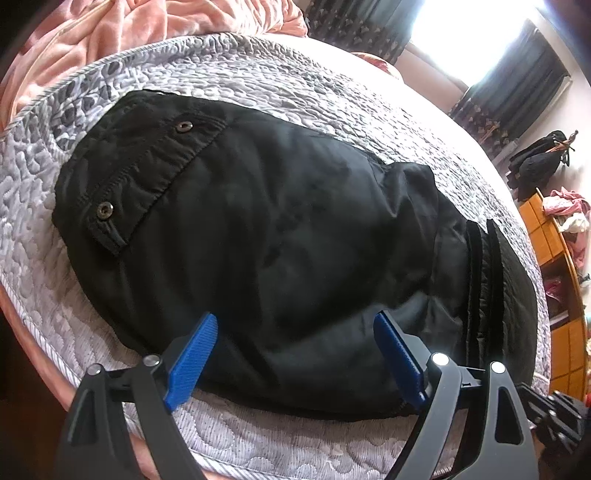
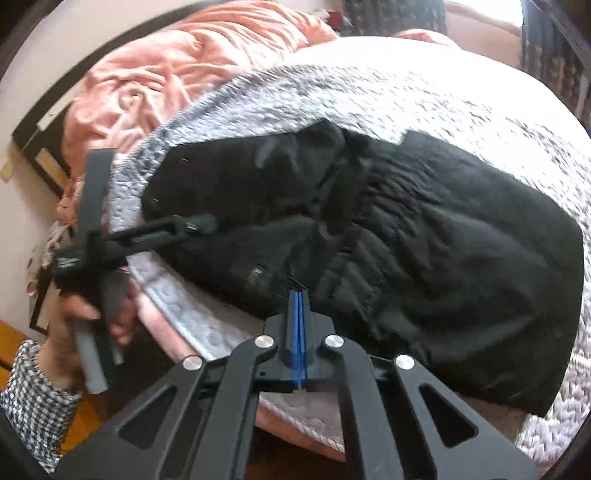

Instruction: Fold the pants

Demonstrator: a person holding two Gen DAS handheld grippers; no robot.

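Black pants (image 1: 280, 229) lie folded on a grey quilted bed cover (image 1: 229, 66); a buttoned pocket flap (image 1: 147, 173) faces up at the left. My left gripper (image 1: 295, 325) is open, its blue pads (image 1: 192, 358) straddling the near edge of the pants without clamping them. In the right wrist view the pants (image 2: 424, 251) spread across the cover (image 2: 443, 92). My right gripper (image 2: 298, 295) is shut, blue pads pressed together at the pants' near edge; whether fabric is pinched between them I cannot tell. The left gripper (image 2: 207, 223) shows at the left, held by a hand.
A pink blanket (image 1: 122, 26) is bunched at the far side of the bed, also in the right wrist view (image 2: 177, 74). An orange wooden shelf (image 1: 554, 266) with clothes stands at the right. The bed's near edge (image 2: 177, 306) runs just below the grippers.
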